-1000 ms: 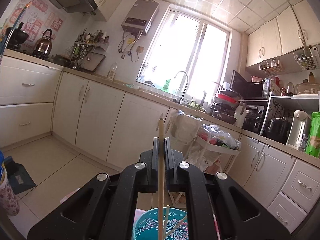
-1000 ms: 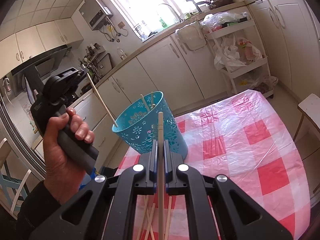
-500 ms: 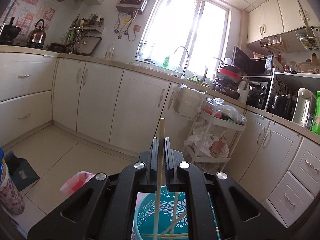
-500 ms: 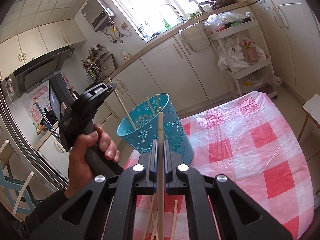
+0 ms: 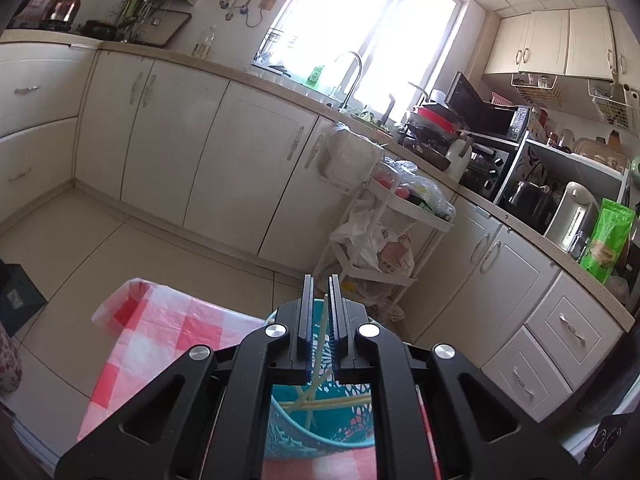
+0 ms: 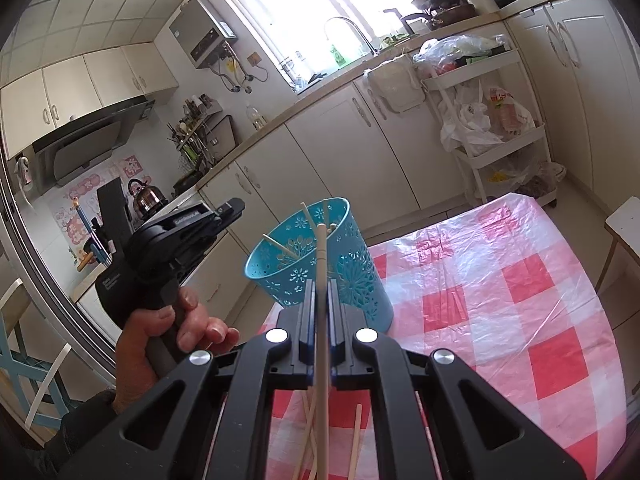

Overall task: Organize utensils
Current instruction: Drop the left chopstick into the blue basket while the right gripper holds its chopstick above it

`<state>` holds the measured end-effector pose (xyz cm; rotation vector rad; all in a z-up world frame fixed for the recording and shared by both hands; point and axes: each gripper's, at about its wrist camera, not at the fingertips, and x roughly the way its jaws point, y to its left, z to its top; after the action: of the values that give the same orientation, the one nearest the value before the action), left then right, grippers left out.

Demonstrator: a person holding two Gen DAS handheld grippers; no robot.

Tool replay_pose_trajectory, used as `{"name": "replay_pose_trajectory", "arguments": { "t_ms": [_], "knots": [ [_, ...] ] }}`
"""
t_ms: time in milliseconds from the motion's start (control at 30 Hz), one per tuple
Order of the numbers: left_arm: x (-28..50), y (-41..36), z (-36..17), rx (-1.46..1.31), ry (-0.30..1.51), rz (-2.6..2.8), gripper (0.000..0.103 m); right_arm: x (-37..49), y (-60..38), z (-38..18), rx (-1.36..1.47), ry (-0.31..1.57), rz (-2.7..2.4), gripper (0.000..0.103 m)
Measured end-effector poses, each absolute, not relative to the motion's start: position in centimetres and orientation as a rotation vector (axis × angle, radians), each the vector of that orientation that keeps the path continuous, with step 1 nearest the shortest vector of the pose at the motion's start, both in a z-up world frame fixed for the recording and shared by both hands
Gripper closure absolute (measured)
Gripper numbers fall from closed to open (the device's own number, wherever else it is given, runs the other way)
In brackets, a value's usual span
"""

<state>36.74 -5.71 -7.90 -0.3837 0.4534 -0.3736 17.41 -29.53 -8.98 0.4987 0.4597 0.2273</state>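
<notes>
Now the blue cup (image 6: 352,276) stands on the bench (image 6: 520,320), on the pink and white checked cloth near its far left corner. A few chopsticks (image 6: 306,212) lean inside the cup and poke up over its rim. More chopsticks (image 6: 356,440) lie flat on the cloth on the near side of the cup.

The right gripper (image 6: 320,286) is just in front of the cup. Its jaws are pinching one pale chopstick (image 6: 321,252), which points up across the cup's side, the same as a second ago.

The left gripper (image 6: 236,206) is up beside the cup, to its left, and a hand (image 6: 160,340) holds its grip. Its jaws are pressed close, with only a thin slit between them. A second ago a chopstick stuck up out of those jaws. Now none sticks out. Through the slit a chopstick (image 5: 320,344) shows, leaning down into the cup (image 5: 288,420). I cannot tell if the jaws touch it.

The left gripper has also come down and tipped toward the cup, so its own view now shows more of the cup and the cloth beside it.
</notes>
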Motion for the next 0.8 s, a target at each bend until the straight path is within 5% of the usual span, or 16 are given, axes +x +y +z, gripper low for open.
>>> {"name": "replay_pose_trajectory", "arguments": {
  "t_ms": [167,267,800],
  "knots": [
    [34.2,-3.4,-7.4,-0.401,0.492,-0.253,0.088,17.7,-28.5,-7.4,0.491,0.425,0.267,0.097],
    [33.8,-0.8,-8.3,-0.517,0.522,-0.151,0.064,19.1,-27.1,-5.6,0.481,0.381,0.296,0.097],
    [34.2,2.0,-7.3,-0.481,0.513,-0.100,0.063,31.2,-22.4,0.9,0.421,0.127,0.200,0.097]
  ]
}}
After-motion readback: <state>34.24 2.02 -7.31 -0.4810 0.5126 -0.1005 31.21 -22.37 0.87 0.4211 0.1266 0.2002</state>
